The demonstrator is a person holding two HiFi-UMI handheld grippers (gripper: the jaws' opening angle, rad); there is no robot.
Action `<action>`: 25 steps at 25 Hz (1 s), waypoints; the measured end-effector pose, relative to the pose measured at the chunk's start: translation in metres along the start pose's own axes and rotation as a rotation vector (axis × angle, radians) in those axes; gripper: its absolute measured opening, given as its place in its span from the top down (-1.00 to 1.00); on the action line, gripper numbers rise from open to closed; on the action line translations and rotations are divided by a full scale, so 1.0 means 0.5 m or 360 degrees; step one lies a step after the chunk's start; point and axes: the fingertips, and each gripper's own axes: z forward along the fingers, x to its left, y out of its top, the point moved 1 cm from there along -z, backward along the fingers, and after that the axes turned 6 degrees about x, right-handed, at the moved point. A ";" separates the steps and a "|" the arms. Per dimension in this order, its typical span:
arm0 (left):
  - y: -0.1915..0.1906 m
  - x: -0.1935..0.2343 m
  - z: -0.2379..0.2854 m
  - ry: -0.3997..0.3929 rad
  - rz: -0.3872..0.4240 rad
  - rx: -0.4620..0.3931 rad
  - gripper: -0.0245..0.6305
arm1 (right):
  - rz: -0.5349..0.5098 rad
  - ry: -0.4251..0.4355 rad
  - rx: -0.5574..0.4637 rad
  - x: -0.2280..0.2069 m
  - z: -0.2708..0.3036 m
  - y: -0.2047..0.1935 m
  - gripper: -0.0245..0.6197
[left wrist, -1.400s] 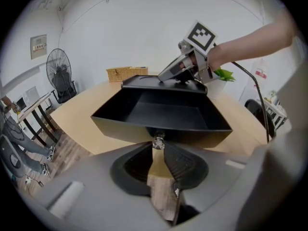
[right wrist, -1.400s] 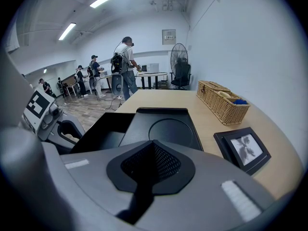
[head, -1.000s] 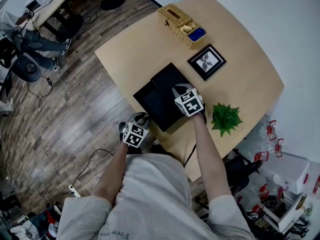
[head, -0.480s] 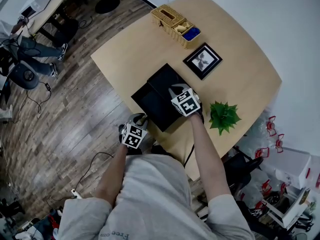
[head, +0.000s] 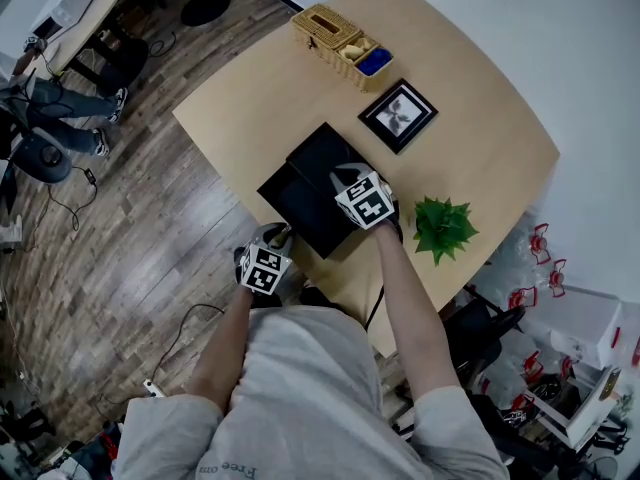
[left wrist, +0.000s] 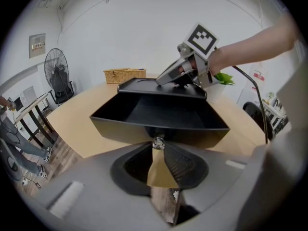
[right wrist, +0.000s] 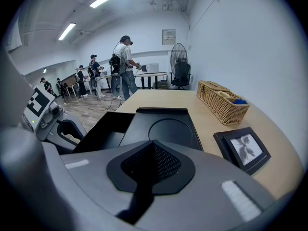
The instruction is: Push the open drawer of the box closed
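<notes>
A black box (head: 328,158) stands near the table's left edge, its drawer (head: 292,200) pulled out toward me. My right gripper (head: 362,200) lies shut on the box's lid (right wrist: 163,126), nothing between its fingers (right wrist: 153,146). Just off the table's edge, my left gripper (head: 262,265) is at the drawer's front. In the left gripper view the empty drawer (left wrist: 159,112) fills the middle. The jaw tips of the left gripper (left wrist: 157,146) close on its small silver knob (left wrist: 157,140).
On the round wooden table (head: 480,158) a wicker basket (head: 335,40) stands at the far side, a framed picture (head: 397,115) beside the box, and a green plant (head: 442,226) right of my right gripper. People (right wrist: 122,66) stand across the room.
The head view has drifted, so everything sits a little higher and further left. Both grippers keep their places at the box, and the drawer stands out about as far as before.
</notes>
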 end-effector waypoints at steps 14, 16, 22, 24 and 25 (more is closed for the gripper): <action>0.022 -0.004 0.012 -0.0032 0.0026 -0.0007 0.52 | 0.0019 0.0003 0.0013 0.003 -0.002 -0.003 0.92; 0.025 -0.005 0.015 -0.0038 0.0031 -0.0004 0.52 | 0.0020 0.0006 0.0009 0.003 0.003 -0.007 0.92; 0.029 -0.005 0.023 -0.0062 0.0045 0.0012 0.52 | 0.0026 0.0009 0.0016 0.004 0.002 -0.005 0.92; 0.032 -0.007 0.026 -0.0068 0.0051 0.0012 0.52 | 0.0029 0.0011 0.0015 0.004 0.004 -0.008 0.92; 0.034 -0.007 0.027 -0.0069 0.0055 0.0010 0.52 | 0.0031 0.0012 0.0014 0.005 0.004 -0.009 0.92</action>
